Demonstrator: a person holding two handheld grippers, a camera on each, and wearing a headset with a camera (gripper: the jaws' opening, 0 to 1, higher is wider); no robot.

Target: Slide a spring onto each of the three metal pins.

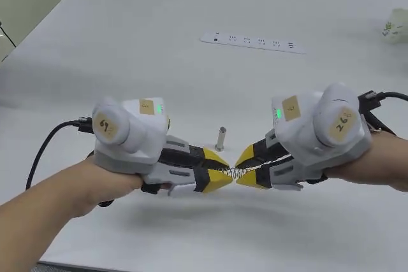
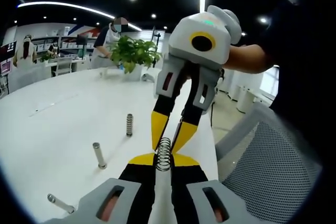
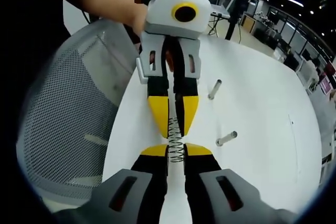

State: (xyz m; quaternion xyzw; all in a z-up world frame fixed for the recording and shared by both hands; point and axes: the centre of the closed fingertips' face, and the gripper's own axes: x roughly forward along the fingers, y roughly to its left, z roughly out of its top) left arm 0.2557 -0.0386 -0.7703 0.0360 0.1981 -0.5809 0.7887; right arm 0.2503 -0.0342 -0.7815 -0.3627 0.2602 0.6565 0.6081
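A small steel spring (image 1: 236,173) hangs between the two grippers, which meet tip to tip just above the white table. My left gripper (image 1: 223,176) is shut on one end of the spring (image 2: 164,155), and my right gripper (image 1: 247,171) pinches the other end (image 3: 175,141). In the left gripper view, my own tips (image 2: 163,160) face the right gripper (image 2: 172,132). Beyond them stand a pin wearing a spring (image 2: 129,125) and a bare upright pin (image 2: 98,155). Another pin (image 2: 58,202) lies on its side. One upright pin (image 1: 221,138) stands just behind the tips.
A white power strip (image 1: 255,41) lies far back on the table (image 1: 127,42). A mesh office chair (image 2: 273,161) stands off the table's edge. A potted plant (image 2: 134,53) and a person are in the room behind.
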